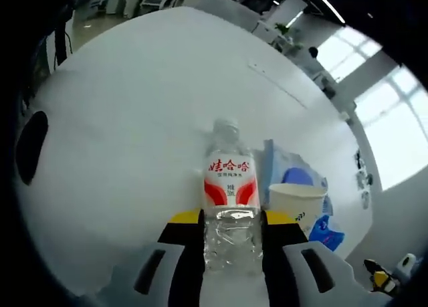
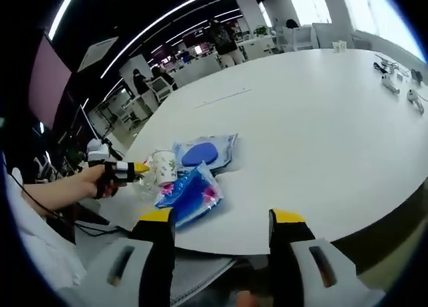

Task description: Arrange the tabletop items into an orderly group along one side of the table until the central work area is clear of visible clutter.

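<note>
Left gripper (image 1: pixel 232 220): jaws closed on bottle (image 1: pixel 231 193), yellow-tipped, one against each side of the clear lower body. Bottle upright, clear plastic, red and white label with red characters, cap hard to make out against the white table (image 1: pixel 134 120). Bottle base cut off between the jaws; contact with the table cannot be confirmed.

Just right of the bottle: white paper cup (image 1: pixel 297 201), lower part hidden behind the right jaw. Behind the cup, and beside the bottle: clear pouch (image 1: pixel 284 166) with a blue oval shape inside, partly hidden by the cup. Right of the cup, at the table edge: blue packet (image 1: pixel 328 231), only a corner visible. Far right, past the table edge: small yellow and white object, too small to identify.

Right gripper (image 2: pixel 222 230): jaws apart, nothing between them, held off the near table edge (image 2: pixel 314 126). From this side, same group seen at the table's left edge: blue packet (image 2: pixel 190 194) nearest, with pink markings, print unreadable; pouch (image 2: pixel 204 152) flat behind it; cup (image 2: pixel 162 166) with green pattern left of both, touching or overlapping the packet. Bottle largely hidden behind the cup. Left gripper (image 2: pixel 134 168) reaching in from the left, held in a hand (image 2: pixel 93 180), sleeve cut off at the frame side; jaw state not readable from here.

Far right of the table, well apart from the group: several small white items, blurred.
</note>
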Motion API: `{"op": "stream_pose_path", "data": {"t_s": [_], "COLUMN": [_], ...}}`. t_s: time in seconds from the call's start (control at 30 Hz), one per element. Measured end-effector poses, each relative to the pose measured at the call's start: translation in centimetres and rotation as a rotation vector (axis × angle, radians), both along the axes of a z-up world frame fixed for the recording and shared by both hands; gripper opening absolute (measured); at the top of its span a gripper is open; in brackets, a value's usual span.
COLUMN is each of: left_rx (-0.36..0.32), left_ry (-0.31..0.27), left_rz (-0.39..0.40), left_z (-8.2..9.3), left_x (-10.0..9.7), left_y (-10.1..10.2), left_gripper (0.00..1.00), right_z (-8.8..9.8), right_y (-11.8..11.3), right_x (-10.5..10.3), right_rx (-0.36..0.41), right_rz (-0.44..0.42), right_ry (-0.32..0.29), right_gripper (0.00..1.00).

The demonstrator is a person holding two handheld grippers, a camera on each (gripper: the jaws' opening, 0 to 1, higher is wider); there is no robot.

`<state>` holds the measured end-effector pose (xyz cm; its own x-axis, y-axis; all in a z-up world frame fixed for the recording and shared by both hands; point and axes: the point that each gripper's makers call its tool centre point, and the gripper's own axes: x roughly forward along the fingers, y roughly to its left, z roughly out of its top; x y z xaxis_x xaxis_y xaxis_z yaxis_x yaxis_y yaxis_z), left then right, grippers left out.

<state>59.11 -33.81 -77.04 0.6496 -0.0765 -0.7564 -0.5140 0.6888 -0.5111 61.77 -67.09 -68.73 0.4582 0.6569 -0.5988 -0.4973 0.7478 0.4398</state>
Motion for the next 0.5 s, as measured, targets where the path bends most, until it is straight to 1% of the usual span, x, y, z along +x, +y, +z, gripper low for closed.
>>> {"op": "stream_pose_path", "data": {"t_s": [0.03,0.1,0.17,0.2,0.27,0.3,0.33,0.4,0.43,0.5], "left_rx": [-0.017,-0.019,-0.035,-0.048,-0.049,-0.040,-0.037,-0.025,-0.018,-0.023], "left_ry": [-0.005,-0.009,-0.018,-0.023,-0.021,-0.019,-0.018,-0.022,-0.020,-0.025], "left_rz": [0.011,0.014,0.030,0.045,0.042,0.037,0.035,0.030,0.020,0.026], "left_z": [0.1,0.2,0.3,0.4,0.4,0.4,0.5,0.7,0.7,0.7], "left_x": [0.0,-0.2,-0.3,-0.3,-0.3,-0.3,-0.3,-0.2,-0.3,-0.3], "left_y": [0.0,0.0,0.0,0.2,0.3,0.3,0.3,0.4,0.3,0.4], "left_gripper": [0.27,0.27,0.27,0.27,0.27,0.27,0.27,0.27,0.28,0.28], "right_z": [0.2,0.5,0.7,1.1,1.9,2.4,2.8,4.1,5.1,6.7], "right_y": [0.0,0.1,0.4,0.9,1.9,2.8,3.4,5.3,6.7,9.2], "right_x": [0.3,0.6,0.8,0.9,1.1,1.3,1.4,2.0,2.6,3.3], "right_rx": [0.023,0.039,0.056,0.078,0.116,0.135,0.139,0.150,0.173,0.223], "right_rz": [-0.018,-0.030,-0.038,-0.040,-0.029,-0.016,-0.003,0.044,0.070,0.122], "right_ry": [0.004,0.001,0.003,0.005,0.000,-0.005,-0.009,-0.043,-0.059,-0.076], "right_gripper": [0.53,0.53,0.52,0.52,0.52,0.52,0.52,0.52,0.52,0.52]}}
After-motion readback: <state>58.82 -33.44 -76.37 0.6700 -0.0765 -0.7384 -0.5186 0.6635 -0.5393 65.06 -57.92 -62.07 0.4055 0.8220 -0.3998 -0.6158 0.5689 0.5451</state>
